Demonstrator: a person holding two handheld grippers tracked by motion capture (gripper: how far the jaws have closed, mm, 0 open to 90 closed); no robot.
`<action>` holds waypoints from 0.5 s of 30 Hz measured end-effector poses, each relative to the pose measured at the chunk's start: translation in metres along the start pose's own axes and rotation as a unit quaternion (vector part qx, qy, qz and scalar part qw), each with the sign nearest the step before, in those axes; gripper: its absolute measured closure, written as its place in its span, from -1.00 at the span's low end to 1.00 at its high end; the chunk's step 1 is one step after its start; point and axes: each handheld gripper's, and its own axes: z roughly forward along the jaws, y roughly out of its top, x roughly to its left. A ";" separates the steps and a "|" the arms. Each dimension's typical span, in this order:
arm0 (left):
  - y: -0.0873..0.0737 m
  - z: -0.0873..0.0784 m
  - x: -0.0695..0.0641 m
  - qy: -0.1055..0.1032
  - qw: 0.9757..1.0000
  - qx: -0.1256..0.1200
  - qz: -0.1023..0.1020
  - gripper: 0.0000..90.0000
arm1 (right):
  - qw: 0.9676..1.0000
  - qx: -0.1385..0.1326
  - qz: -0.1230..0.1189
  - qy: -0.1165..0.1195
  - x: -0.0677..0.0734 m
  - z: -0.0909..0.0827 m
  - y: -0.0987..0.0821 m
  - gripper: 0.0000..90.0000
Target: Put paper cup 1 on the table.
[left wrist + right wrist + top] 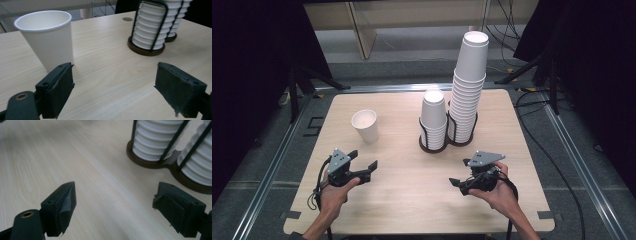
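Observation:
A single white paper cup [364,126] [47,37] stands upright on the left part of the wooden table [412,195]. Two stacks of white cups sit in black wire holders at the table's middle: a short stack [433,120] [148,27] [157,137] and a tall stack [468,85] [175,15] [200,162]. My left gripper [363,160] [115,72] hovers just in front of the single cup, open, with nothing between its jaws. My right gripper [459,172] [115,192] is open too, low over bare wood in front of the holders.
The holders' dark round bases [150,162] join side by side. Black stands and cables lie on the floor beyond the table's far edge [412,91]. Bare wood lies between the two grippers.

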 end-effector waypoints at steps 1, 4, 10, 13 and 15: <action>-0.001 -0.001 -0.002 -0.005 1.000 -0.001 0.000 -0.68 | 1.000 -0.004 0.006 -0.004 -0.001 -0.001 0.000 -0.60; -0.004 -0.007 -0.014 -0.015 1.000 0.003 0.008 -0.68 | 1.000 -0.015 0.021 -0.017 -0.005 -0.006 0.002 -0.61; -0.012 -0.015 -0.031 -0.046 0.999 0.001 0.015 -0.68 | 0.999 -0.017 0.030 -0.034 -0.011 -0.013 0.004 -0.61; -0.016 -0.020 -0.035 -0.051 0.999 0.007 0.015 -0.68 | 0.999 -0.019 0.035 -0.036 -0.014 -0.017 0.005 -0.62; -0.019 -0.022 -0.036 -0.058 0.998 0.005 0.009 -0.68 | 0.998 -0.023 0.034 -0.051 -0.015 -0.020 0.006 -0.62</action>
